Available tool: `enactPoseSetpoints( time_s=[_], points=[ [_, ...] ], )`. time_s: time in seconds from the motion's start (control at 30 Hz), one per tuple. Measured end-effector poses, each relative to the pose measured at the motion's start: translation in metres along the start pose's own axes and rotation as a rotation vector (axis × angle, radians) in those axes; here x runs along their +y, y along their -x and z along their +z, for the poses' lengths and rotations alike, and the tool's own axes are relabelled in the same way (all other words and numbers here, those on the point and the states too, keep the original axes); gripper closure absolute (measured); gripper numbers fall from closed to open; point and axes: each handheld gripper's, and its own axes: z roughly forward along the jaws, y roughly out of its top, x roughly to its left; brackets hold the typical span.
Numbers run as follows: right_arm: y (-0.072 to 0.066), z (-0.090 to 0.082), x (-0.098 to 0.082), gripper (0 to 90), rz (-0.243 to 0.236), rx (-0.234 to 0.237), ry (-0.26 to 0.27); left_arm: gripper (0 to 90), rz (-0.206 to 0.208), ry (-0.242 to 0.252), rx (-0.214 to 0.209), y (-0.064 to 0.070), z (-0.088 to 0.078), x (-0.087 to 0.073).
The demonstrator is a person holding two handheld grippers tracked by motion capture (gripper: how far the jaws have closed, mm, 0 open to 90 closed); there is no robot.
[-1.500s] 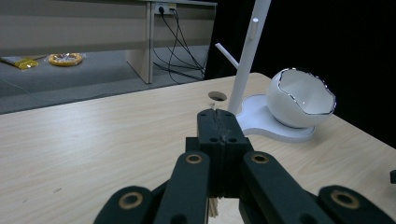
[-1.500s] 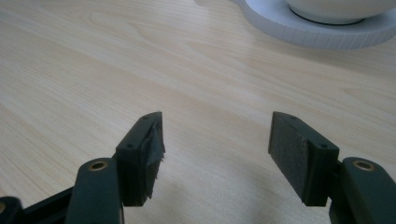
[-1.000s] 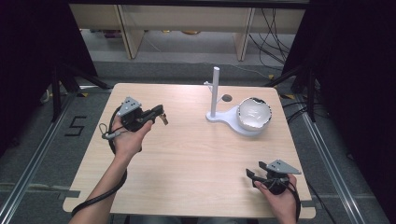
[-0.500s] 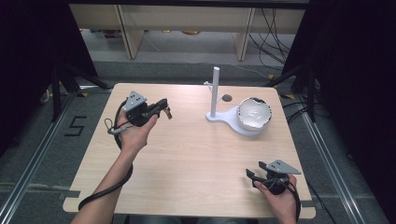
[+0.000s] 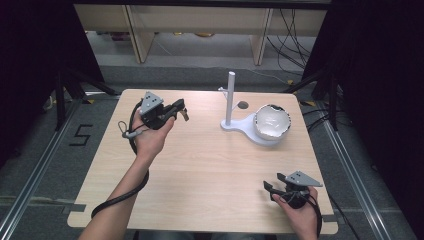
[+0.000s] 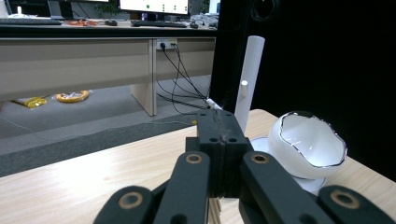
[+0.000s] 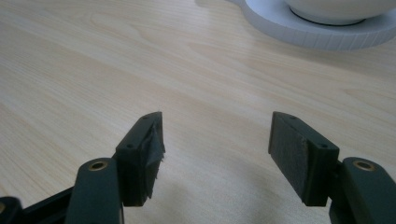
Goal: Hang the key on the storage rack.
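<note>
My left gripper (image 5: 183, 113), jaws pressed together on nothing, hovers left of the white stand (image 5: 231, 100); the cup (image 5: 272, 121) sits on its base, and I judge a careless swing could topple both

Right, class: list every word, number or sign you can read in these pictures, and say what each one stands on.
"5": black tape marking on the grey floor, left of the table.
Monitor screens on the far desk: too small and blurred to read.
Nothing else is legible.
</note>
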Motion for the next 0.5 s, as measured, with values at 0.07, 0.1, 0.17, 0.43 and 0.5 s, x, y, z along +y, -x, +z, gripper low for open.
enactPoseSetpoints(
  time_s=[0.07,0.1,0.17,0.43,0.5],
  points=[
    [0.000,0.000,0.000,36.5,0.000,0.000,0.000,90.0,-0.001,0.003,-0.003,0.002,0.003,0.003],
    [0.000,0.000,0.000,36.5,0.000,0.002,0.000,90.0,-0.002,0.006,-0.002,0.002,0.004,0.003],
    [0.000,0.000,0.000,36.5,-0.001,0.002,0.000,90.0,0.000,0.011,-0.001,0.002,0.006,0.005],
    [0.003,0.001,0.000,36.5,-0.037,0.000,0.014,90.0,-0.006,0.019,-0.001,0.005,0.015,0.008],
    [0.000,0.000,0.000,36.5,0.001,0.001,-0.001,90.0,-0.008,0.018,0.000,0.005,0.017,0.008]
  ],
)
